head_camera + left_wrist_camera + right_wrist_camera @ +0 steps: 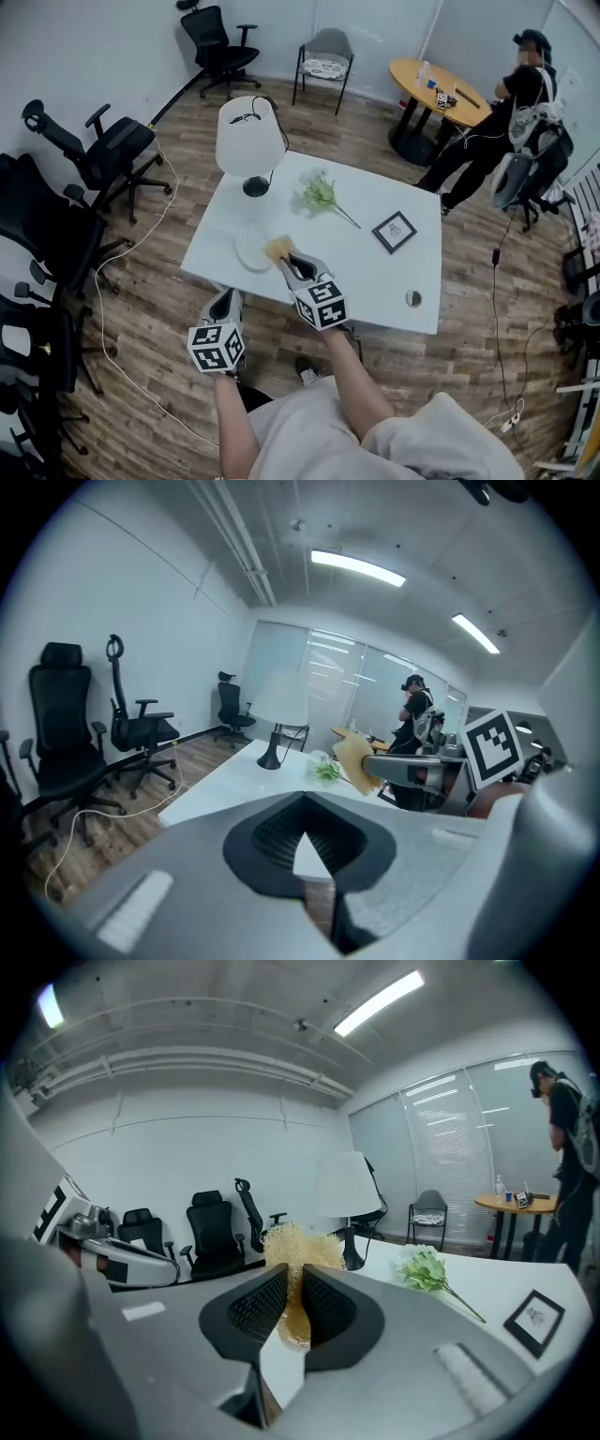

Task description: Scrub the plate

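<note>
A white plate lies near the front left edge of the white table. My right gripper is shut on a yellow scrub sponge, which is at the plate's right rim. In the right gripper view the sponge pokes out between the jaws of the right gripper. My left gripper hangs shut and empty just off the table's front edge, below the plate. The left gripper view shows its jaws together, with the sponge and the right gripper's fingers ahead. The plate is hidden in both gripper views.
On the table stand a white lamp, a sprig of green flowers, a small picture frame and a small round thing. Office chairs and a floor cable line the left. A person stands by a round table at the back right.
</note>
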Action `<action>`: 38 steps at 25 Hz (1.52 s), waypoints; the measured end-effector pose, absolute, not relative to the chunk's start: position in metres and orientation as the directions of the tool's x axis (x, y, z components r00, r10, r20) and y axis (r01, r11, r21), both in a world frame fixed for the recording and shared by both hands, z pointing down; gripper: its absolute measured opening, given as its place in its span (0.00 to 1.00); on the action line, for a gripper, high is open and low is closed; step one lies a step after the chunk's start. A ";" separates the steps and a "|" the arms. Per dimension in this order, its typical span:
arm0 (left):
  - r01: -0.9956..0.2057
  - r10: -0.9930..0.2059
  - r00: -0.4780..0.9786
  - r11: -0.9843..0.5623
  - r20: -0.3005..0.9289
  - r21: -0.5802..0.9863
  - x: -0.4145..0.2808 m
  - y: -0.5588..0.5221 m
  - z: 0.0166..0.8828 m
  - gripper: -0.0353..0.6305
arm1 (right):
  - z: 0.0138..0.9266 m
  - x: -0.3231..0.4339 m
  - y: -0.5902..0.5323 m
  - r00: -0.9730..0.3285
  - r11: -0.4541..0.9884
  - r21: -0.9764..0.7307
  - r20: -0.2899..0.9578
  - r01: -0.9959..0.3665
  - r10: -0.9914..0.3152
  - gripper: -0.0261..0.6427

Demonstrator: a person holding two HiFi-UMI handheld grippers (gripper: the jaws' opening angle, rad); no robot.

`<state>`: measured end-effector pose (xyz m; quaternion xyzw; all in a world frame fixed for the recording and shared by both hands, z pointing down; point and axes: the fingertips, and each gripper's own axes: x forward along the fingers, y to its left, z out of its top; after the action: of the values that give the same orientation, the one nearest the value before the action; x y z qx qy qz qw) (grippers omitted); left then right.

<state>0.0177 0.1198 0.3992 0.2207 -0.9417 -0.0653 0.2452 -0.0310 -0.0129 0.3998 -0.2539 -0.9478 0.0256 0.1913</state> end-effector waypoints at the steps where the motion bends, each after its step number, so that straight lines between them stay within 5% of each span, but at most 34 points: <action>1: -0.412 -0.470 -0.773 0.883 0.426 0.226 0.011 0.123 0.398 0.06 | 0.399 -0.032 -0.010 -0.806 0.878 -0.135 0.351 0.459 0.476 0.15; 9: -0.525 -0.642 -0.669 0.765 0.374 0.373 -0.016 0.191 0.416 0.06 | 0.429 -0.019 0.027 -0.844 0.959 -0.082 0.459 0.271 0.277 0.15; 21: -0.560 -0.681 -0.624 0.732 0.384 0.389 -0.078 0.345 0.423 0.06 | 0.447 -0.034 0.104 -0.871 0.992 -0.126 0.488 -0.009 0.054 0.15; 29: -0.683 -0.770 -0.455 0.624 0.447 0.379 -0.075 0.300 0.449 0.06 | 0.473 -0.018 0.092 -0.854 0.963 -0.186 0.515 -0.195 -0.073 0.15; 38: -0.769 -0.812 -0.273 0.507 0.515 0.391 -0.088 0.221 0.480 0.05 | 0.515 -0.010 0.062 -0.794 0.962 -0.152 0.600 -0.228 -0.093 0.14</action>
<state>-0.0876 0.2206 0.4798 0.4956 -0.7973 -0.0317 0.3430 -0.0098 0.0620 0.5151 0.0853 -0.9409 0.1089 0.3092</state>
